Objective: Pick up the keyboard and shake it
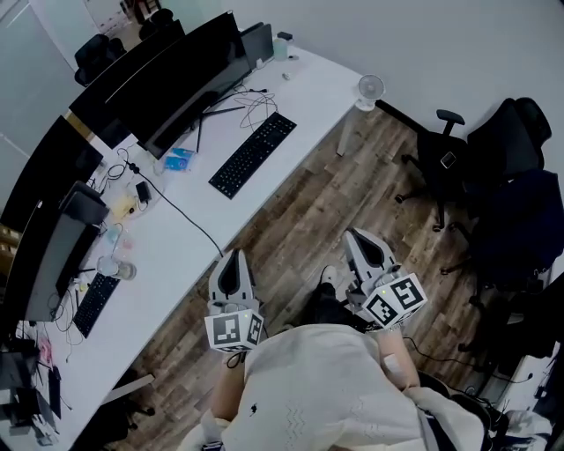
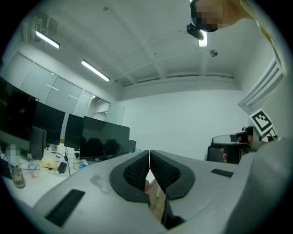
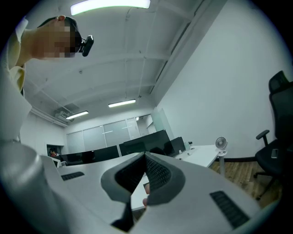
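In the lower frame, left gripper [image 1: 233,262] and right gripper [image 1: 359,240] are closed, empty; unopened, they could shove the keyboard [image 1: 254,155].

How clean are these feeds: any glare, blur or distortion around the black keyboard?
Head view: evenly lit, sharp; the long black keyboard stands out on the white desk. Left gripper view: strong fisheye bending, dark corners, bright ceiling strip lights. Right gripper view: same bending, one ceiling light glaring at the top.

Long white desk [image 1: 310,81] with black keyboard [image 1: 254,155], monitors [image 1: 187,81], cables [image 1: 250,106], small fan [image 1: 371,88], second keyboard [image 1: 95,304] at near end
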The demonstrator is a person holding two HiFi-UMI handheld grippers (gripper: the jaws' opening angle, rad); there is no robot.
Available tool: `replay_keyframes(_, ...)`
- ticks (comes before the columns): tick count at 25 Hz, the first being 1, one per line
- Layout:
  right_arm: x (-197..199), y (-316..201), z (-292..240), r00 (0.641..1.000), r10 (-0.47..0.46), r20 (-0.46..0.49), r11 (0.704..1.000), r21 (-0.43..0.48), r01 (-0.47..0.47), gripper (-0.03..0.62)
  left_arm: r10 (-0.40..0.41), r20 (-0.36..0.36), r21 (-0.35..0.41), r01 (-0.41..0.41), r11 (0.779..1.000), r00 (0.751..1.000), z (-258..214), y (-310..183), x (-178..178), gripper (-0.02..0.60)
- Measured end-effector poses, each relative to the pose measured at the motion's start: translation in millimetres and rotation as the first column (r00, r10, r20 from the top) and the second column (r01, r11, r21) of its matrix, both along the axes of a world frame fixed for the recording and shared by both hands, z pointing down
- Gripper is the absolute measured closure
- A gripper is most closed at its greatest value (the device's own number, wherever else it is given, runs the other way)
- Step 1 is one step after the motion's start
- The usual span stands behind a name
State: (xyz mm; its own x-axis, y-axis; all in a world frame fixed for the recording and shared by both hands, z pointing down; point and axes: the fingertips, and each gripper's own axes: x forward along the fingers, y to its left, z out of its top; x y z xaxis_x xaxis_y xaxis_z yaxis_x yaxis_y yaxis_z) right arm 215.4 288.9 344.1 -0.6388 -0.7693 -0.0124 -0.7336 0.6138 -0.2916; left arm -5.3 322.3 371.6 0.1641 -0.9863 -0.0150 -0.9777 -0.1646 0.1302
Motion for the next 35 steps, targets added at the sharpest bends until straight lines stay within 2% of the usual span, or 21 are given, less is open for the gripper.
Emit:
replay_keyframes(8,5.0,-69.4,-3.8,0.998,-0.042,-0.045,0.999,0.011,0.043,0.594,-0.026,0.004,-0.001,0.026,1.0,1.0,-7.8,-64.6,10.4,0.565)
replay_keyframes(16,44.1,-135.8,-6.9,0.995,-0.075,-0.062,0.996,0.034,0.077,0.594,-0.022,0.013,-0.015,0.022,1.0,1.0,-7.6,-127.4,61.8,0.563)
replay_keyframes(20,65.3,-167.6,-11.9,0.993,-0.096,-0.064,0.993,0.056,0.1,0.594,-0.05,-0.018,-0.019,0.049,0.999,0.999,-5.1,-154.2,85.4,0.563)
replay_keyframes(26,101.7,-211.2,-14.6,0.994,-0.092,-0.05,0.993,0.062,0.095,0.594,-0.073,-0.03,-0.008,0.073,0.997,0.997,-6.7,-192.2,114.8,0.563)
replay_keyframes(35,129.1,-243.3,-4.7,0.998,-0.062,-0.021,0.998,0.016,0.062,0.594,-0.084,-0.015,-0.045,0.083,0.996,0.996,3.9,-216.5,130.9,0.563)
